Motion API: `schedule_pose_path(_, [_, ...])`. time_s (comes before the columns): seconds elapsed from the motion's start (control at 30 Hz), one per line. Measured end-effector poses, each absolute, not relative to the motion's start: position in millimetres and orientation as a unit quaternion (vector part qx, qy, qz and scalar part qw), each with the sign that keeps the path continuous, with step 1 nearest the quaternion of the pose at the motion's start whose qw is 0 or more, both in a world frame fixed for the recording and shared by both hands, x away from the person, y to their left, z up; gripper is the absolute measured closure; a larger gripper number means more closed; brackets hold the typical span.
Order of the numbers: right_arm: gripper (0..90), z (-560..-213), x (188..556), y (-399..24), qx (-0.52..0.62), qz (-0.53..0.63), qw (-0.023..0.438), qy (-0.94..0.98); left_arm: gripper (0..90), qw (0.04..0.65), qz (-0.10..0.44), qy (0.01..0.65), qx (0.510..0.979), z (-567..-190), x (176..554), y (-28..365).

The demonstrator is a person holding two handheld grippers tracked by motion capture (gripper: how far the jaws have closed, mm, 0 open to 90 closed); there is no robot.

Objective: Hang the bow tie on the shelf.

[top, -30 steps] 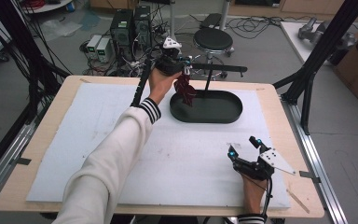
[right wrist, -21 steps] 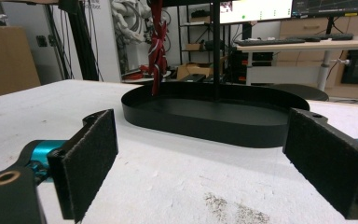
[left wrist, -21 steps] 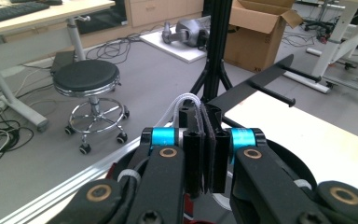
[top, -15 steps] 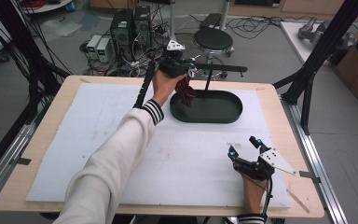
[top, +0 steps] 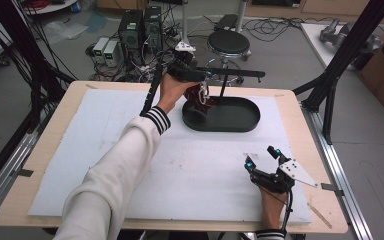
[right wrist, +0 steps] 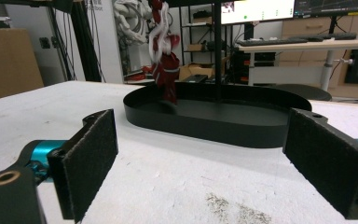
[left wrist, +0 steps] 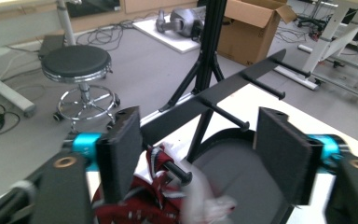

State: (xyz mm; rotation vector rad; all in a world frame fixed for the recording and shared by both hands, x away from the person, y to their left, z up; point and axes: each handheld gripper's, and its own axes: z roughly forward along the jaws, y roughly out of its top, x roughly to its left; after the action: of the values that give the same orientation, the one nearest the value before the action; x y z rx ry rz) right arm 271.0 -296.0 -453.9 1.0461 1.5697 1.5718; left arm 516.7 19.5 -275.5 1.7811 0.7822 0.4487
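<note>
Beside tray [top: 240, 125] (rim): red cloth [top: 198, 93].

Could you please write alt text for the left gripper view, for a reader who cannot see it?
The left claw, jaws open, looks at a red and white cloth item hanging on the nearest peg of a black stand's crossbar. The stand's oval black tray lies below; a round stool and cardboard box stand on the floor beyond.

Red-and-white cloth [left wrist: 140, 196]: lower part cut off by left gripper view's bottom edge, white end [left wrist: 205, 203] motion-blurred. In right gripper view, cloth top [right wrist: 161, 28] runs off upper edge. Rack [top: 230, 75] hides behind left hand-held gripper [top: 187, 70].
</note>
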Motion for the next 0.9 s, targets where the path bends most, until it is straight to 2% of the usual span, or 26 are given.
schedule_pose_path(0.2, [9.2, -455, 268, -295, 0.391, 0.607, 0.343, 0.601, 17.9, 0.568, 0.194, 0.296, 0.743, -272, 508, 25])
schedule_pose_path(0.43, [9.2, -455, 268, -296, 0.392, 0.609, 0.343, 0.599, 15.4, 0.594, 0.2, 0.26, 0.734, -277, 484, 54])
schedule_pose_path(0.63, [9.2, -455, 267, -295, 0.388, 0.606, 0.351, 0.6, 15.4, 0.617, 0.196, 0.225, 0.728, -296, 448, 98])
schedule_pose_path(0.9, [9.2, -455, 267, -295, 0.388, 0.604, 0.352, 0.601, 15.0, 0.619, 0.197, 0.234, 0.723, -334, 400, 165])
